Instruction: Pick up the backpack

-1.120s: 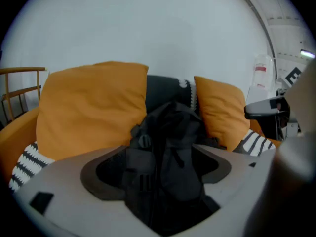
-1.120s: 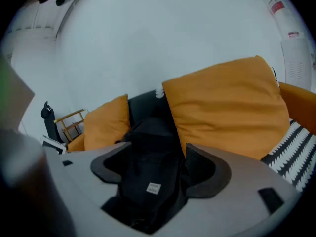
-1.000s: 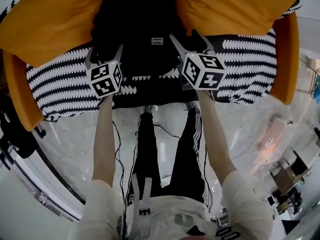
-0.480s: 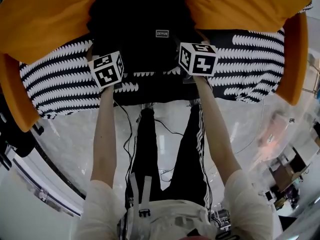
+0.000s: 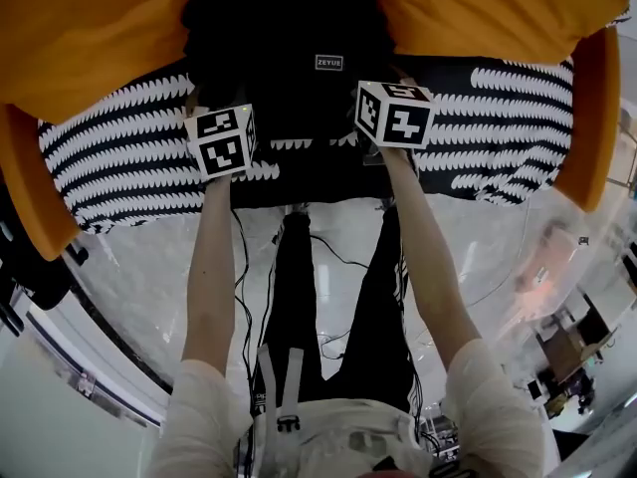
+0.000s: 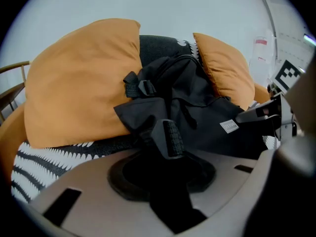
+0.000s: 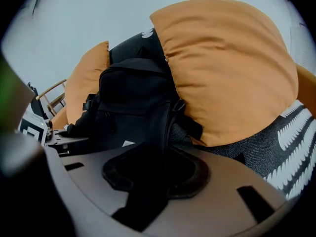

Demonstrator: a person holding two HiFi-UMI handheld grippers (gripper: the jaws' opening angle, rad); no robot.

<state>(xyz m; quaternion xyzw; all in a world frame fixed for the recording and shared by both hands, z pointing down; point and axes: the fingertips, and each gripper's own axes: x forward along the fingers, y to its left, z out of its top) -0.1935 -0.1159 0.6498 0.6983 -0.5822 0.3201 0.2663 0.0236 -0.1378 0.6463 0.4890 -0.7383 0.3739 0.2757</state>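
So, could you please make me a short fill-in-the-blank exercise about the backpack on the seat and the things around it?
1. The backpack is ___ in colour.
2. It stands between two ___ cushions.
3. The seat cover under it has a black and ___ pattern.

Missing words: black; orange; white.

- Two orange cushions (image 5: pixel 90 38) are leaning at the back of a black-and-white patterned sofa seat (image 5: pixel 119 167).
- A pale wall (image 6: pixel 173 9) is rising behind.
- A glossy floor (image 5: pixel 139 287) is reflecting light.
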